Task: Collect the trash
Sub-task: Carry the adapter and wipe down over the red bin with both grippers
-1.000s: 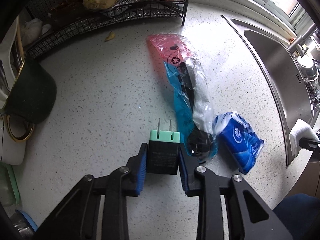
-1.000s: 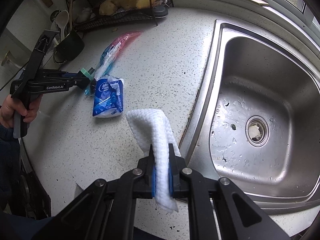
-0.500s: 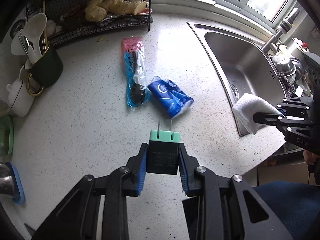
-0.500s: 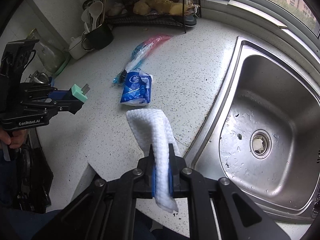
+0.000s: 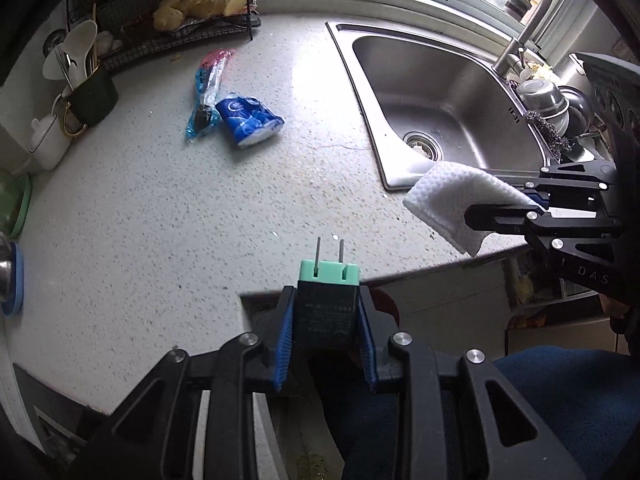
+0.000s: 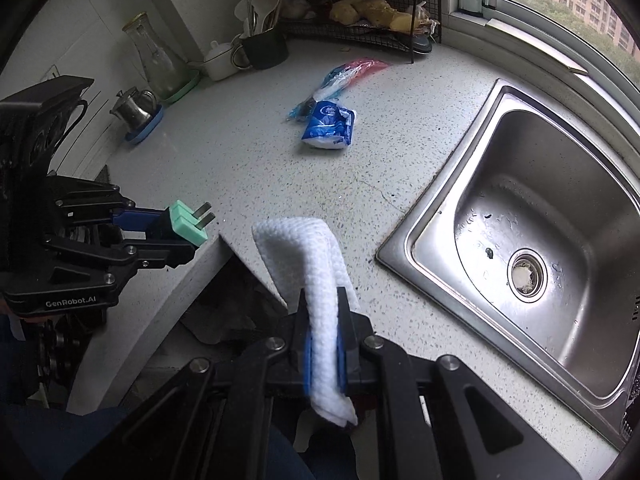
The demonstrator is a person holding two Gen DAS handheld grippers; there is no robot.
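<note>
Now the speckled surface (image 5: 160,208) fills most of both views, with the steel sink (image 6: 532,216) set into it beside the window and a wire rack (image 5: 168,20) of ginger at the back corner. Near the rack stand a dark mug of utensils (image 6: 262,46) and a white teapot (image 5: 48,140). Out on the open surface lie two pieces of trash side by side and touching: a long pink-and-blue plastic bag (image 5: 208,92) and a crumpled blue wrapper (image 5: 248,120), both well apart from the grippers.

Both hands are already loaded. The left gripper (image 5: 326,328) has its blue pads pressed on the flanks of a black plug with a green face (image 5: 325,304), prongs pointing forward, held over the front edge of the surface. The right gripper (image 6: 323,344) is pinched nearly closed on a folded white wipe (image 6: 308,272), whose loose end arches up and forward past the fingers.

The step in hand looks like carrying these two items off to a bin, which neither view shows. To do it well, each grip should be kept firm. The wipe is limp and could slip or snag, so it wants a smooth carry clear of the edge. The plug is rigid and squarely seated, so it should travel safely. The bag and wrapper are left for another trip.
</note>
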